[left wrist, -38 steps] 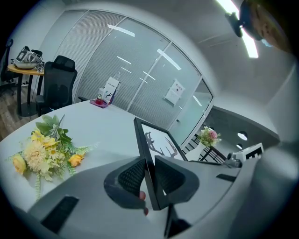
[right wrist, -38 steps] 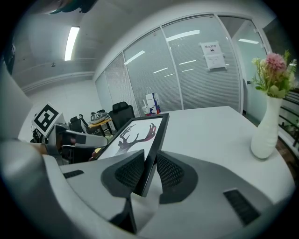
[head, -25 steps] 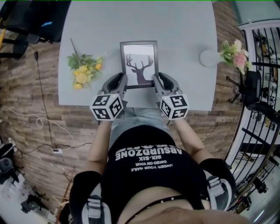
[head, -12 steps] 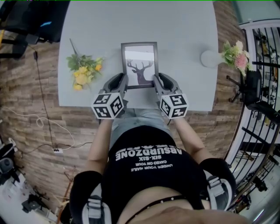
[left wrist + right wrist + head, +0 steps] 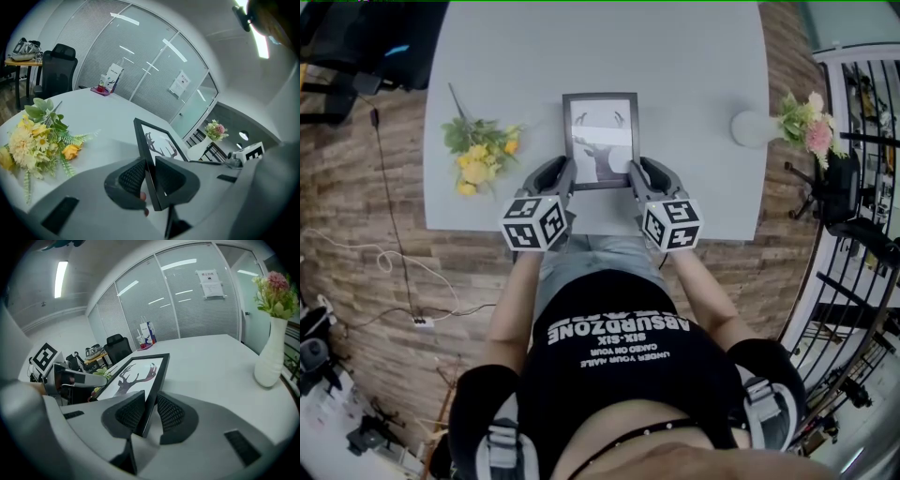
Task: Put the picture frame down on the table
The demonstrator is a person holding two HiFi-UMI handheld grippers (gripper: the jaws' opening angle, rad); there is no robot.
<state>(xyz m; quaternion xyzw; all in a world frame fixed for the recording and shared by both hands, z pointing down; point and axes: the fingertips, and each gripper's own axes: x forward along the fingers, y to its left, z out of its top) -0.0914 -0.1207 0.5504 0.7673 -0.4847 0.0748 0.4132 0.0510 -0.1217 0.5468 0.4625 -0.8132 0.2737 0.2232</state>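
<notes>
The black picture frame [image 5: 601, 139] with a deer silhouette is held over the grey table [image 5: 694, 66], tilted, with its near edge toward me. My left gripper [image 5: 565, 175] is shut on the frame's near left edge. My right gripper [image 5: 636, 174] is shut on its near right edge. In the left gripper view the frame [image 5: 157, 145] stands edge-on between the ribbed pads of the left gripper [image 5: 149, 176]. In the right gripper view the frame [image 5: 136, 376] slopes away from the right gripper [image 5: 149, 412], glass facing up. I cannot tell whether the frame touches the table.
A bunch of yellow flowers [image 5: 478, 150] lies on the table left of the frame. A white vase with pink flowers [image 5: 755, 127] stands at the table's right edge. An office chair [image 5: 56, 70] and glass partitions are beyond the table.
The frame's tilt has shifted a little and glare now covers the upper glass. Both grippers have edged slightly forward, still shut on the frame.
</notes>
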